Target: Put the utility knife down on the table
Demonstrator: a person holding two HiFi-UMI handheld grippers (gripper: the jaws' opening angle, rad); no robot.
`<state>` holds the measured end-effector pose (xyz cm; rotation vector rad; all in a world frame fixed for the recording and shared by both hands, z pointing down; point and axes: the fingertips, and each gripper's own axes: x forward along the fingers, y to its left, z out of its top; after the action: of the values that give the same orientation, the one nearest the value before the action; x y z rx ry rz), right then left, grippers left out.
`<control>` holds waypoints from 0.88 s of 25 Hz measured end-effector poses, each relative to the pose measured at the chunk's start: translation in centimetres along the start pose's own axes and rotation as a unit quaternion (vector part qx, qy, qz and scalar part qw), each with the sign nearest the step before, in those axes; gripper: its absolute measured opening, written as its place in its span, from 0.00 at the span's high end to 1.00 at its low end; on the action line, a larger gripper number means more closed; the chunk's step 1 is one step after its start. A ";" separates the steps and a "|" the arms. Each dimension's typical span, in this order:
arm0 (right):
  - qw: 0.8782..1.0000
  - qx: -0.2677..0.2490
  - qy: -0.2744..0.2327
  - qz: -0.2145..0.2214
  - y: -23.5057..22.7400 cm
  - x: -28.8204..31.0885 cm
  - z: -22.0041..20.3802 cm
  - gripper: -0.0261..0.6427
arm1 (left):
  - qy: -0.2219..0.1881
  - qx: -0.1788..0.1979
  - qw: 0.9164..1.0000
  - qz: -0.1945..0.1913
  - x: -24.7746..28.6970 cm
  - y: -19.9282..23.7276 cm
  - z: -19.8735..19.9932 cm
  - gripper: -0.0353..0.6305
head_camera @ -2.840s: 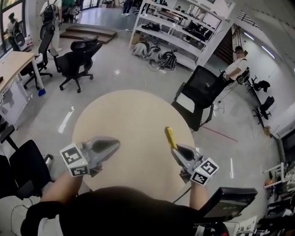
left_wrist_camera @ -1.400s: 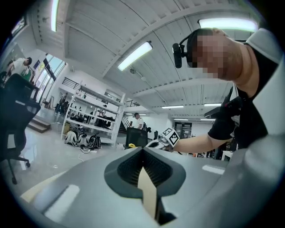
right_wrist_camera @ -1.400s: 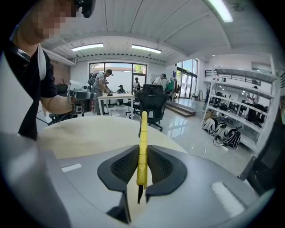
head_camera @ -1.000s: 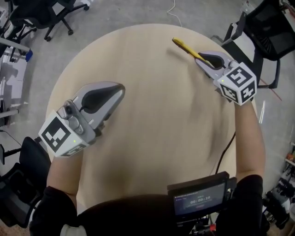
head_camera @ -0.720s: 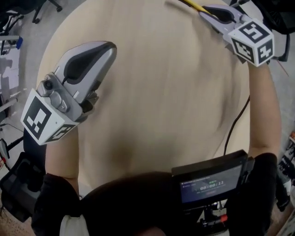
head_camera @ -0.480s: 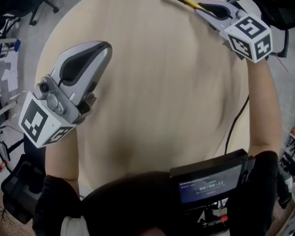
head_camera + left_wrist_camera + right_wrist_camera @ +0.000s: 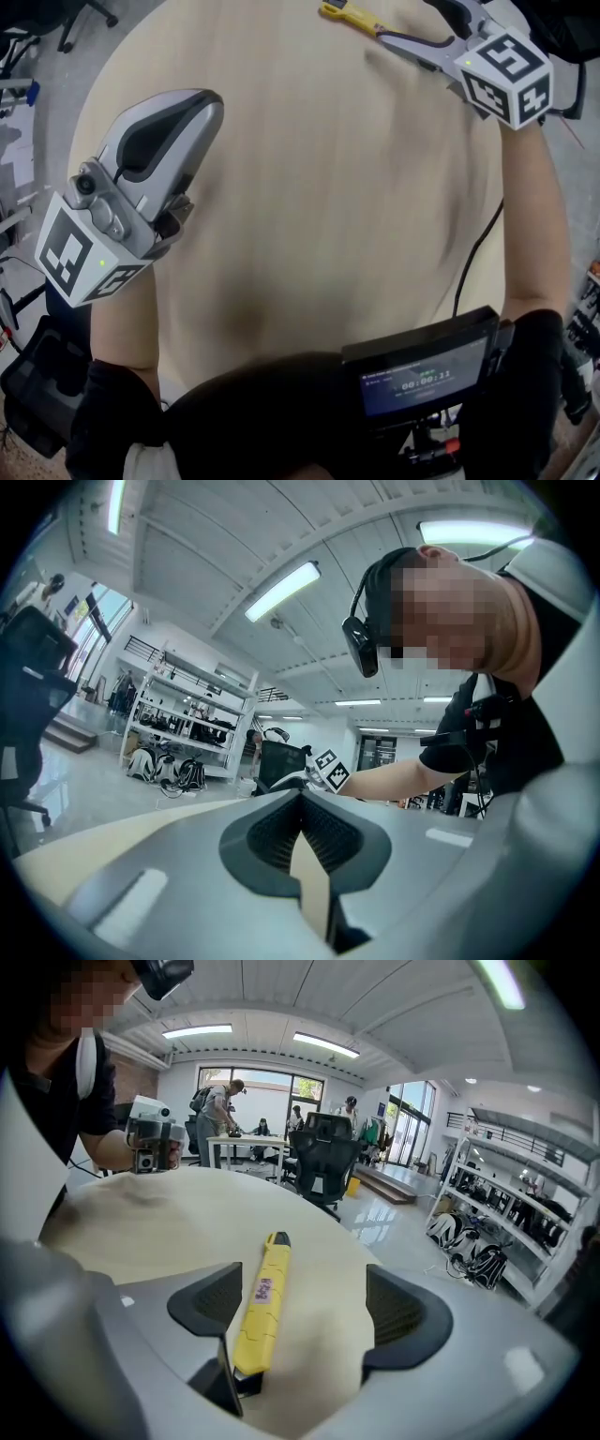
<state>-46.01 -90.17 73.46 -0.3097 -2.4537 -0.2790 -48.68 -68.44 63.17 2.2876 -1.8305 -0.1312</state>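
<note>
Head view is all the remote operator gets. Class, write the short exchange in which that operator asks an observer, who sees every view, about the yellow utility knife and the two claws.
Operator: Is the right claw gripping the utility knife?
Observer: No. In the right gripper view the right claw has its jaws opening. The utility knife lies on the table between them, and the pads are not clamping it.
Operator: Does the left claw hold anything?
Observer: No. The left gripper view shows the left claw with its jaws together at the tips and nothing between them.
</note>
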 end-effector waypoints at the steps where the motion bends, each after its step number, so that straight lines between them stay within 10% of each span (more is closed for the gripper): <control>1: 1.000 0.001 -0.001 -0.001 0.0 -0.1 0.1 0.32 | -0.001 0.000 1.000 0.000 0.0 0.0 0.0 0.96; 16: 1.000 0.004 -0.006 0.004 0.7 -0.6 0.4 0.34 | -0.007 0.000 1.000 -0.003 0.1 -0.2 0.7 0.96; 22: 0.999 0.019 -0.033 -0.005 1.5 -4.7 3.2 0.57 | -0.017 -0.001 1.000 -0.004 -0.2 -2.2 3.2 0.96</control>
<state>-43.86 -88.60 68.27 -0.2947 -2.5225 -0.2299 -47.23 -68.17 59.57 2.3060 -1.8356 -0.1742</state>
